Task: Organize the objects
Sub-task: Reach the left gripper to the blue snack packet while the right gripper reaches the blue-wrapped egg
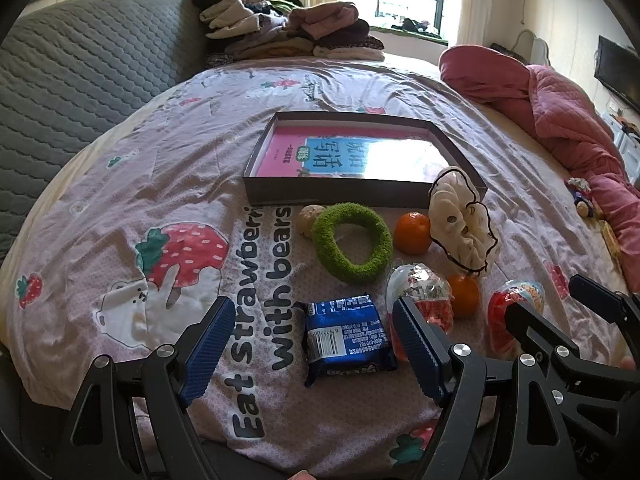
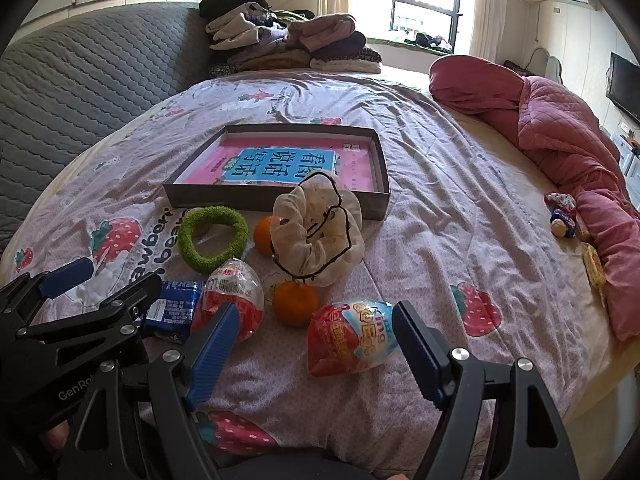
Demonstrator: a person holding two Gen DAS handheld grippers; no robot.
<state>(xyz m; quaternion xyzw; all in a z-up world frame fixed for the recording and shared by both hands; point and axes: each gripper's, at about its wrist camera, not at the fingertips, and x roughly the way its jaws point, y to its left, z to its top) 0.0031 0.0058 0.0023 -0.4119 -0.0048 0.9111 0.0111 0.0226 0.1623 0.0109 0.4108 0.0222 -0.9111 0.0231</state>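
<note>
A shallow dark box [image 1: 360, 196] [image 2: 280, 200] with a pink and blue book inside lies on the bed. In front of it are a green scrunchie [image 1: 328, 236] [image 2: 236, 228], a white scrunchie [image 1: 460, 224] [image 2: 316, 232], two oranges [image 1: 412, 232] [image 2: 294, 304], two egg-shaped snack packs [image 1: 420, 292] [image 2: 352, 336] and a blue biscuit packet [image 1: 346, 336] [image 2: 172, 312]. My left gripper [image 1: 313, 304] is open, hovering with the blue packet between its fingers, untouched. My right gripper [image 2: 316, 308] is open around the nearer egg pack without touching it.
The patterned bedsheet [image 1: 160, 184] covers the bed. A small beige ball [image 1: 310, 218] sits beside the green scrunchie. A pink quilt [image 2: 560, 128] is bunched at the right with small toys [image 2: 562, 216] by it. Folded clothes [image 1: 288, 28] are stacked at the far end.
</note>
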